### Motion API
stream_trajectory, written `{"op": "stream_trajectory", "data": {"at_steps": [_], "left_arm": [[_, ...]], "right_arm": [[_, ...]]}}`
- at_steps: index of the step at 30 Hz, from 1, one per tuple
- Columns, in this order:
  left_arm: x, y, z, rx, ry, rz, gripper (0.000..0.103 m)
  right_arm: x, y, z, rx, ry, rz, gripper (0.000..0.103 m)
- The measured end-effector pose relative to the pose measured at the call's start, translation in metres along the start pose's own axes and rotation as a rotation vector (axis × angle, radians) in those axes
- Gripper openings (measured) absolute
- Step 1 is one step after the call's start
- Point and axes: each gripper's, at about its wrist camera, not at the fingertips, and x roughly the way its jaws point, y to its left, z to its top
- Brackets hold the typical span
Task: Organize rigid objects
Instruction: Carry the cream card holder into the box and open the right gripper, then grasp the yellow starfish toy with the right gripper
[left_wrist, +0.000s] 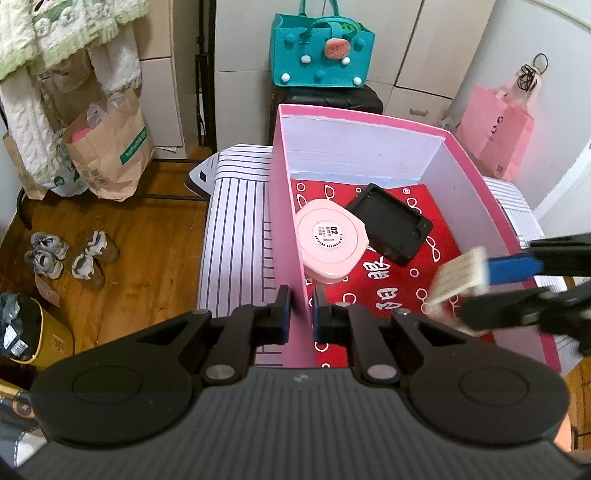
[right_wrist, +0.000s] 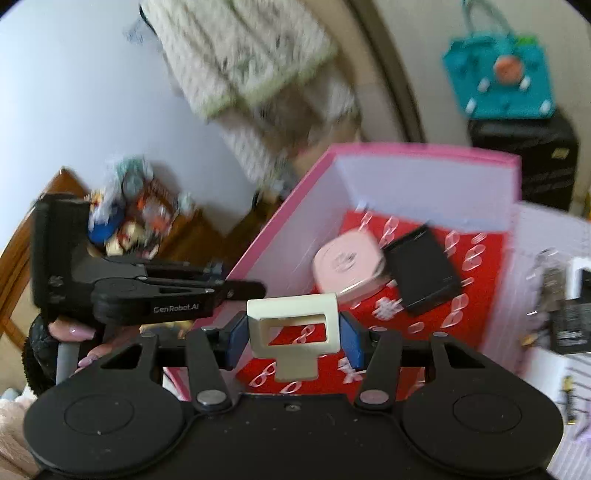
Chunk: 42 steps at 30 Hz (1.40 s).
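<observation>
The left gripper (left_wrist: 301, 314) is clamped, nearly closed, on the near left wall of the pink box (left_wrist: 284, 221), one finger outside and one inside. The right gripper (right_wrist: 293, 332) is about half open, its pads pressing both sides of a cream rectangular clip (right_wrist: 291, 332), held above the box's near end. Ahead of both grippers, on the red patterned sheet (left_wrist: 391, 291) lining the box floor, a pink round-cornered case (left_wrist: 328, 240) lies touching a black tray (left_wrist: 391, 225).

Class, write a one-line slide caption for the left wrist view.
Left gripper clamps the pink box wall while the right gripper brings a cream clip over it.
</observation>
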Motion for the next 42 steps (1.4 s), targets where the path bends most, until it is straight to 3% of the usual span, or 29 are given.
{"op": "stream_trajectory", "data": {"at_steps": [4,12,21,26,32,36,42], "left_arm": [[0.001,0.001,0.000,0.009,-0.005,-0.008,0.010],[0.001,0.006,-0.003,-0.008,-0.015,-0.040,0.012],[0.001,0.008,-0.003,-0.014,-0.015,-0.054,0.012],[0.001,0.009,-0.004,-0.014,-0.018,-0.053,0.012],[0.002,0.006,-0.002,-0.011,-0.009,-0.044,0.012],[0.001,0.004,-0.004,-0.005,-0.014,-0.036,0.012],[-0.002,0.006,-0.002,-0.033,-0.017,-0.039,0.012]], "right_arm": [[0.041,0.003,0.013,0.034,0.115,-0.019,0.057],[0.087,-0.016,0.019,0.137,0.247,-0.064,0.058],[0.095,-0.024,0.024,0.158,0.222,-0.126,0.059],[0.058,-0.009,0.030,0.043,0.161,-0.098,0.063],[-0.029,-0.019,0.023,-0.003,-0.050,-0.131,0.064],[-0.074,-0.046,0.004,0.036,-0.127,-0.208,0.064],[-0.112,-0.092,-0.025,0.082,-0.172,-0.320,0.064]]}}
